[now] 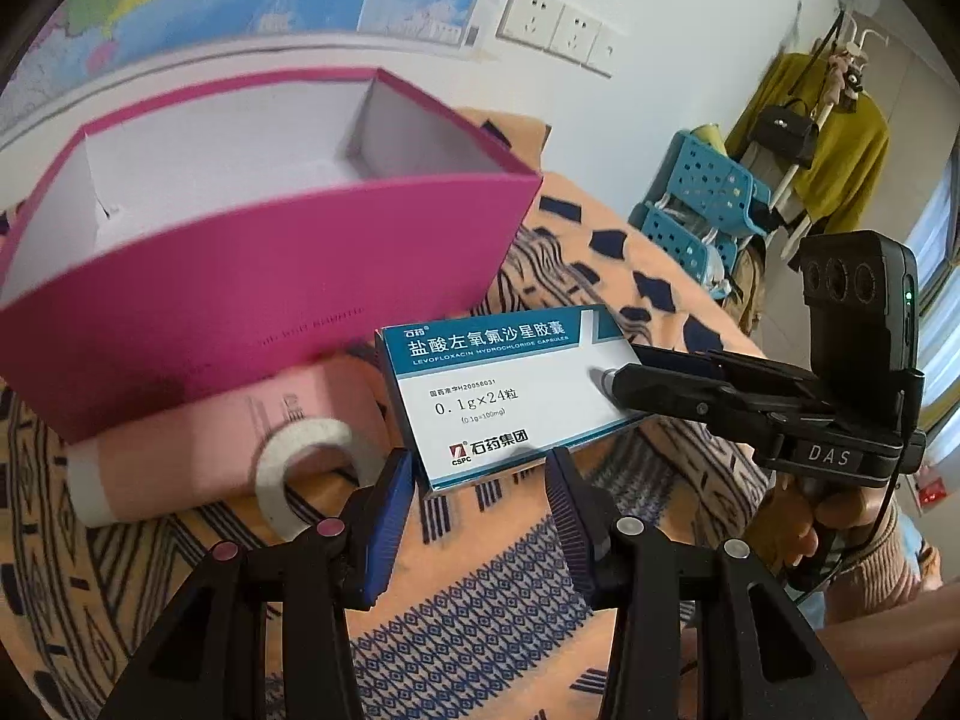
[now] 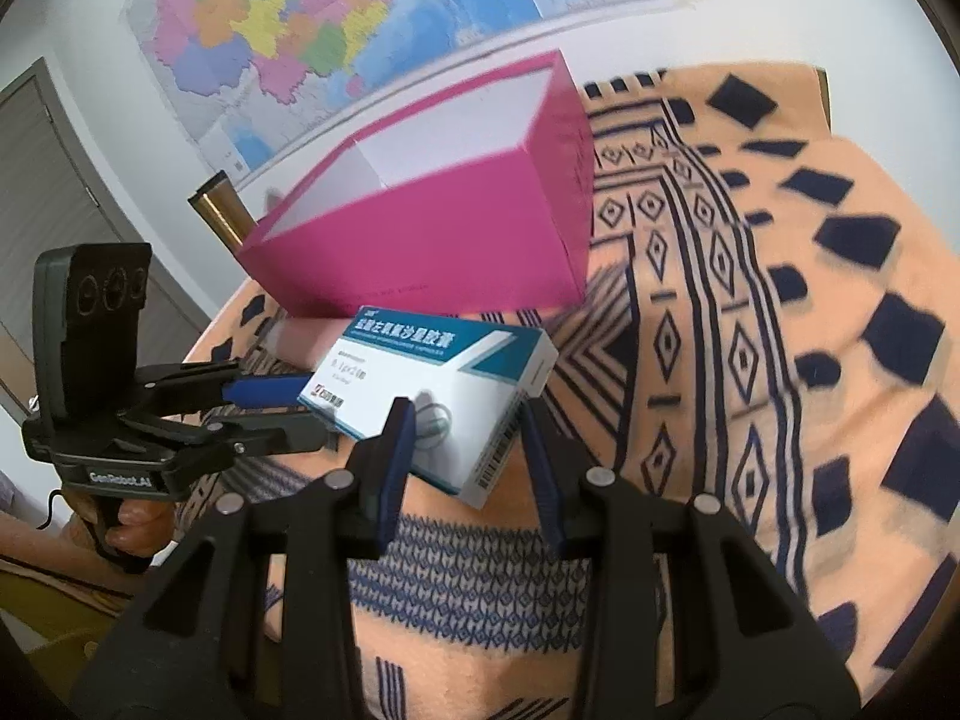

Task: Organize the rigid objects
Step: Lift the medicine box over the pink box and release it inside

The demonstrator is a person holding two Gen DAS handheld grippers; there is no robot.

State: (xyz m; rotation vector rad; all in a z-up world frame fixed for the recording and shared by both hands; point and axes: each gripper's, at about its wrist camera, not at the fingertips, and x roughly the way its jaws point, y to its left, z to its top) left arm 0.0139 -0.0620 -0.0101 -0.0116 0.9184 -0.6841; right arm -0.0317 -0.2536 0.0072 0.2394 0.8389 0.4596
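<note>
Both my grippers, left (image 1: 480, 480) and right (image 2: 468, 450), pinch one teal-and-white cardboard medicine box (image 1: 504, 390), before magenta open carton (image 1: 270, 264); its underside hidden.

Medicine box (image 1: 504, 396) reads "LEVOFLOXACIN HYDROCHLORIDE CAPSULES", "0.1g×24", "CSPC".

Medicine carton (image 1: 510, 396) is white with a teal-blue header band carrying white lettering, black print below, a red-and-black logo near the bottom edge, and a black barcode on its end flap; storage box (image 1: 264, 276) is magenta outside, plain white inside. Cloth (image 2: 750, 300) underneath is peach-orange with a dark navy geometric print (diamonds, stripes, loose blocks), pale pink packet (image 1: 198, 450) has a white end, tape ring (image 1: 306, 468) is off-white. Both grippers, left (image 1: 480, 516) and right (image 2: 468, 468), are black with blue ribbed pads; wall map (image 2: 336, 30) is pastel patches against blue sea.
</note>
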